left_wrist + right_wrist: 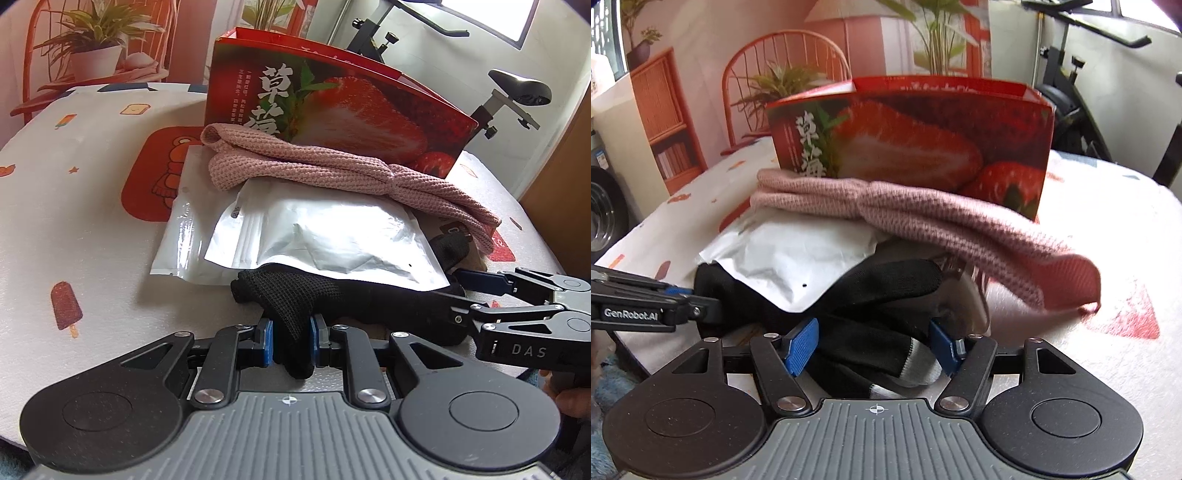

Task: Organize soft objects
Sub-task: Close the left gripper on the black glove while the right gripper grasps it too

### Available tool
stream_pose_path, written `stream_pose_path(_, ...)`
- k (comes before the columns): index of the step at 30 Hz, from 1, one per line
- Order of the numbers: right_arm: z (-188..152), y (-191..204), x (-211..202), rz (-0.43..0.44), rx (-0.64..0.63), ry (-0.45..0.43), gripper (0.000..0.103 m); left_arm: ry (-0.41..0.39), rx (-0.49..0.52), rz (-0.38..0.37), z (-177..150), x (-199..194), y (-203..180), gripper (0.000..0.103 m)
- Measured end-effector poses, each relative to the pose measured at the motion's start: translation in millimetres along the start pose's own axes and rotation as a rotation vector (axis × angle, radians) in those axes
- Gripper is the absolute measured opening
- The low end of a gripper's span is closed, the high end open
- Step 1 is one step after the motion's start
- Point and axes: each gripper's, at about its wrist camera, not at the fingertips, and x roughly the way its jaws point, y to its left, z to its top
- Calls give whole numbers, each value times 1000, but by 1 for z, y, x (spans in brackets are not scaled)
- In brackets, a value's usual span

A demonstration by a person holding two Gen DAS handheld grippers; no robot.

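Observation:
A black knit garment point(295, 299) lies at the near table edge, partly under a silver foil pouch point(325, 240). My left gripper point(291, 343) is shut on a fold of the black knit. My right gripper point(873, 345) is open, its blue pads point(801, 345) on either side of the other end of the black garment point(871, 295), which has grey-white stripes. The right gripper also shows in the left wrist view point(480, 291). A pink knit scarf point(332, 166) lies across the pouch, against a red strawberry box point(351, 103); the scarf point(923, 221) and the box point(916, 136) also show in the right wrist view.
A white patterned cloth point(74, 221) covers the table. A clear plastic bag point(177, 236) lies under the foil pouch. An exercise bike point(509, 92) stands behind on the right. A wall poster with a chair and plants point(775, 74) is behind the table.

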Motion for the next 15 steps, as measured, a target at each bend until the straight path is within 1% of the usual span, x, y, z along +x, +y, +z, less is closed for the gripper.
stream_pose_path(8, -3, 2, 9, -3, -18, 14, 67, -6, 5, 7, -2, -2, 1, 20)
stream_pose_path(11, -3, 5, 8, -14, -43, 2, 67, -7, 4, 8, -2, -2, 1, 20)
stream_pose_path(15, -3, 13, 2, -14, -102, -41, 67, -8, 7, 10, -3, -3, 1, 20)
